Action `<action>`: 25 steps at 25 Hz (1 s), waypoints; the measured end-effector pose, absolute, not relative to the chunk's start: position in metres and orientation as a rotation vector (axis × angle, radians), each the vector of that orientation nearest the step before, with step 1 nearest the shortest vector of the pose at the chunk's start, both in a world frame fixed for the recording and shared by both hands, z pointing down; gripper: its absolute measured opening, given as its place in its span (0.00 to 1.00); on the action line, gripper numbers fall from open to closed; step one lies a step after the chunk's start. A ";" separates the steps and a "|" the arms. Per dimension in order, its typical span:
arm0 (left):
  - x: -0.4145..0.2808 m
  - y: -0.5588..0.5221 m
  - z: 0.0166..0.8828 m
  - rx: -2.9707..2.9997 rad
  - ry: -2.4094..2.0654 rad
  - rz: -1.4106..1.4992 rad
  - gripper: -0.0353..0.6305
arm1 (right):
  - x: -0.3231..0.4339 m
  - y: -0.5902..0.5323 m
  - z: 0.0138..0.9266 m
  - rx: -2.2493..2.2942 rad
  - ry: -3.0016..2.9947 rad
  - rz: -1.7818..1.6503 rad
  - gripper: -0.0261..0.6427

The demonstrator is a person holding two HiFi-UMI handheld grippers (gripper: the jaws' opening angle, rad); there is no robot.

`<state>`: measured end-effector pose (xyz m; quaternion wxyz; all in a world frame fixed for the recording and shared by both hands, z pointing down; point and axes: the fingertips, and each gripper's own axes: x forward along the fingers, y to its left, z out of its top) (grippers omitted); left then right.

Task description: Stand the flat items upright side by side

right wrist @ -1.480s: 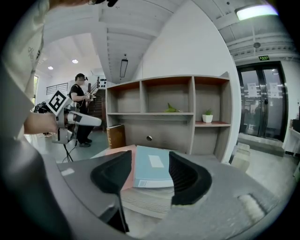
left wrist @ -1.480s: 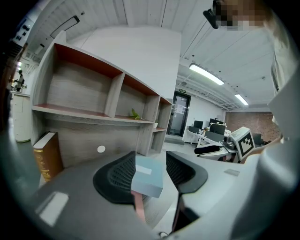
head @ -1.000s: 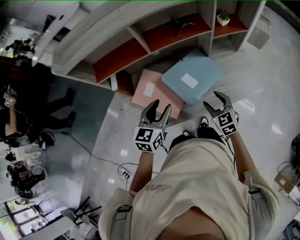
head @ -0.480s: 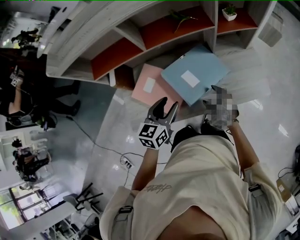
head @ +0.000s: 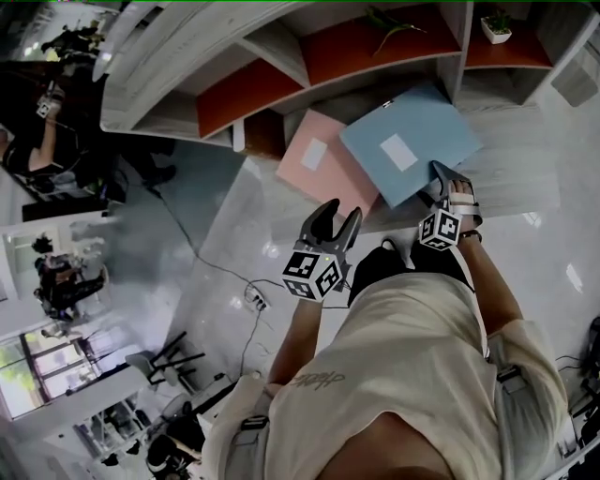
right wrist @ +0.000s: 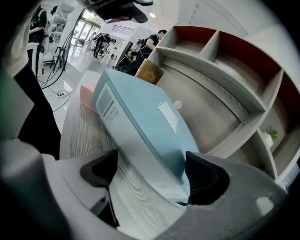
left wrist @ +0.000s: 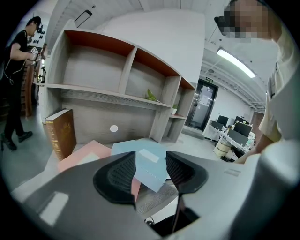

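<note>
Bare grey wood-grain desktop (head: 511, 178) right of the flat light-blue file box (head: 411, 155) — open passage. Left blocked: flat pink file box (head: 314, 169), upright brown hardback book (left wrist: 61, 135). Grey shelf board (left wrist: 93, 91) overhead — limited headroom.

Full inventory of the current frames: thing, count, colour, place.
blue file box: 1, light blue, flat on the desk, overlapping the pink one
pink file box: 1, pink, flat, partly under the blue
book: 1, brown, upright, left of the boxes
desk: 1, grey wood-grain
shelf unit: 1, grey with red backs, behind the boxes
potted plant: 1, green, white pot, right compartment
bystander: 1, dark clothes, far left
left gripper: 1, fingers apart, empty
right gripper: 1, fingers just opening, blue box's corner between, unclamped
</note>
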<state>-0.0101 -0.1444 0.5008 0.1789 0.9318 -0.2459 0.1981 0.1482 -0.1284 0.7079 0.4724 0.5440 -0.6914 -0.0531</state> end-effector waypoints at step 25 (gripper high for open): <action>0.037 -0.146 0.493 2.705 -0.581 0.576 0.37 | 0.161 -0.147 0.657 1.539 -1.945 -0.094 0.66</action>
